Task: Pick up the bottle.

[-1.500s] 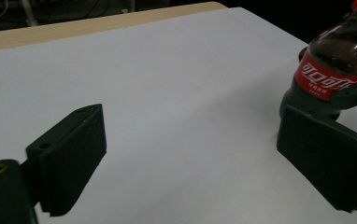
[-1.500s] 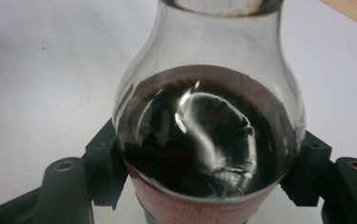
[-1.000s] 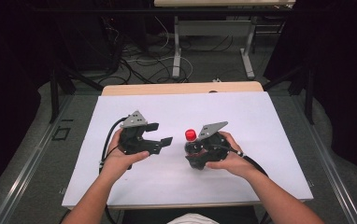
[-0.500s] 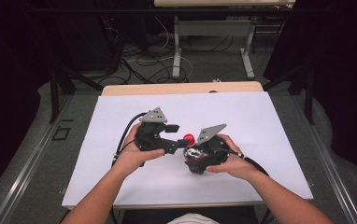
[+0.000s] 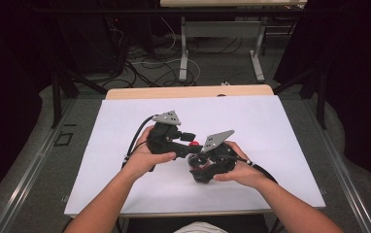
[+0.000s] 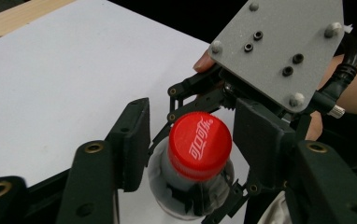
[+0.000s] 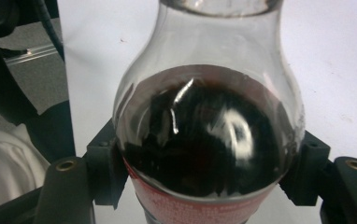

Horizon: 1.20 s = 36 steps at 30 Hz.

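The left gripper [image 5: 189,139] has moved across the white table [image 5: 271,126] toward the cola bottle [image 7: 209,140], and its jaws have just been closing. They now stand on either side of the bottle's red cap [image 6: 200,144], one close beside it, the other a little off, neither clearly pressing. The right gripper [image 5: 200,167] clamps the bottle's body between its pads, just below the dark liquid's shoulder.

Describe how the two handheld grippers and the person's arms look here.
Both the left gripper and the right gripper are black, blocky tools with brass-coloured pivot pins, and each carries a grey three-cornered plate studded with screws. A black cable trails from each. The forearms are bare, with no sleeves or gloves.
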Each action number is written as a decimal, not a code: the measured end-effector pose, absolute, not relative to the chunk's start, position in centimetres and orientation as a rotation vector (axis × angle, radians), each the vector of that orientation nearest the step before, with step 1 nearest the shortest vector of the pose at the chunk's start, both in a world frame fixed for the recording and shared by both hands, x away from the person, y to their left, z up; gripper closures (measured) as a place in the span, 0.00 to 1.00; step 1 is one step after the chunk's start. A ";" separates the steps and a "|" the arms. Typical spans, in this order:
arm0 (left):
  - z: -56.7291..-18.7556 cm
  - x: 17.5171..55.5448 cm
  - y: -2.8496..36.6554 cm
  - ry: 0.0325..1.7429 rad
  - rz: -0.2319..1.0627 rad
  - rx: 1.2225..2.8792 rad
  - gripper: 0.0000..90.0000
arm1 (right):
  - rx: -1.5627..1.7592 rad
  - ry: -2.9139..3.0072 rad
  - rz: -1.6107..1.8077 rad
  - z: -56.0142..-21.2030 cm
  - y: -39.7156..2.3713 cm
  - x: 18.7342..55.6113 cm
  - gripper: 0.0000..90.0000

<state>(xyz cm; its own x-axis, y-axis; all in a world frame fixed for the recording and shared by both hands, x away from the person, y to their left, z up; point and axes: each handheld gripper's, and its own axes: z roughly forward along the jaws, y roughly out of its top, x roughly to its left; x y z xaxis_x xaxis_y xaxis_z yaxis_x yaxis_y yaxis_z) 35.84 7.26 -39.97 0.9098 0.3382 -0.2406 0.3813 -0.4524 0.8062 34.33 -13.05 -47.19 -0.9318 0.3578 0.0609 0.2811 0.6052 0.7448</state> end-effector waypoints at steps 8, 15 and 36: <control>-40.3 36.0 6.9 0.480 -0.116 2.096 0.62 | 0.526 2.754 1.314 -47.2 -13.1 34.3 0.34; -40.4 35.6 7.0 0.489 -0.076 2.091 0.67 | 0.534 2.739 1.343 -47.4 -13.0 34.3 0.34; -40.2 33.4 5.1 0.908 0.208 2.015 0.68 | 0.699 2.578 1.208 -47.6 -11.9 34.0 0.34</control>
